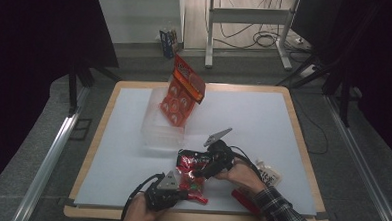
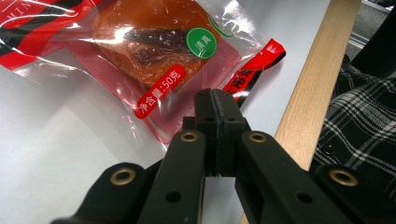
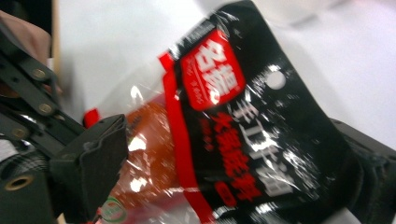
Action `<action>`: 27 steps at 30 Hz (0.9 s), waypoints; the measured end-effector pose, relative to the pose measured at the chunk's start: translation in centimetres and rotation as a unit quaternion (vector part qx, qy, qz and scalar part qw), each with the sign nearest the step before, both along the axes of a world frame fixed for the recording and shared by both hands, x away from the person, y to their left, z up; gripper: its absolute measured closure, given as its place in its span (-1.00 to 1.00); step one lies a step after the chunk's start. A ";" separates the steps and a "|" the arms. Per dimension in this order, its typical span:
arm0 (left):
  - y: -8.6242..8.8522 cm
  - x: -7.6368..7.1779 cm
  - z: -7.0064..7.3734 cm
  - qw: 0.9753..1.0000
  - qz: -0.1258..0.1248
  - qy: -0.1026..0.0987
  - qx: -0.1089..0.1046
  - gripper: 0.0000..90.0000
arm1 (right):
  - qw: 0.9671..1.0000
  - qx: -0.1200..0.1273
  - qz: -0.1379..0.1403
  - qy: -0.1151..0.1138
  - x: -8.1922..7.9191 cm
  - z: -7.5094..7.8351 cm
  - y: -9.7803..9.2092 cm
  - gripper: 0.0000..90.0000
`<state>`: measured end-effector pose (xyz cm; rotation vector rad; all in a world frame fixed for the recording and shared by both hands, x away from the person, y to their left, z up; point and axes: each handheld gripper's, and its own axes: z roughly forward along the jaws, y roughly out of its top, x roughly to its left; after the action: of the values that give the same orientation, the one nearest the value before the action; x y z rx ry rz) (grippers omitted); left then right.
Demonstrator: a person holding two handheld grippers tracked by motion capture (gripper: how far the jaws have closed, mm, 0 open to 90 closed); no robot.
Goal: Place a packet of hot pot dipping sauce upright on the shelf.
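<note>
A snack packet (image 1: 191,173), red with a black top and clear film over an orange piece, lies near the table's front edge between both grippers. My left gripper (image 1: 184,192) is at its near corner. In the left gripper view the jaws of the left gripper (image 2: 216,100) are pressed together on the edge of the packet (image 2: 154,56). My right gripper (image 1: 205,170) is at the packet's far end. In the right gripper view the right gripper (image 3: 224,177) stands wide open, one jaw on either side of the packet (image 3: 243,140).
A clear plastic box (image 1: 163,124) sits mid-table with an orange-red bag (image 1: 182,92) standing up out of it. A pale pouch (image 1: 270,175) and a red item (image 1: 242,198) lie by the right forearm. The wooden table edge (image 2: 308,107) runs close behind the left gripper.
</note>
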<state>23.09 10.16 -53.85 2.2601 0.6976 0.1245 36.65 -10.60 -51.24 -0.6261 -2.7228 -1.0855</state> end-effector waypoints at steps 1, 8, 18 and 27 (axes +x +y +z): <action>0.0 0.0 0.0 1.000 0.000 -0.001 0.001 1.00 | 1.000 0.001 0.004 -0.002 0.0 0.1 0.1 -0.83; 0.0 0.0 0.0 1.000 0.001 0.000 0.000 1.00 | 1.000 0.019 0.011 -0.004 -0.7 1.2 -0.1 -0.73; 0.0 -0.2 0.0 1.000 0.000 -0.009 0.004 1.00 | 1.000 0.020 0.021 -0.002 -0.5 1.6 -1.0 -0.52; -0.1 -0.4 -0.2 1.000 0.007 -0.012 -0.003 1.00 | 0.999 0.008 0.027 0.046 0.5 -0.5 -0.7 -0.67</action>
<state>22.69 10.04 -54.03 2.2441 0.7018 0.1554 37.12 -11.35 -51.75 -0.5810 -2.6343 -1.0365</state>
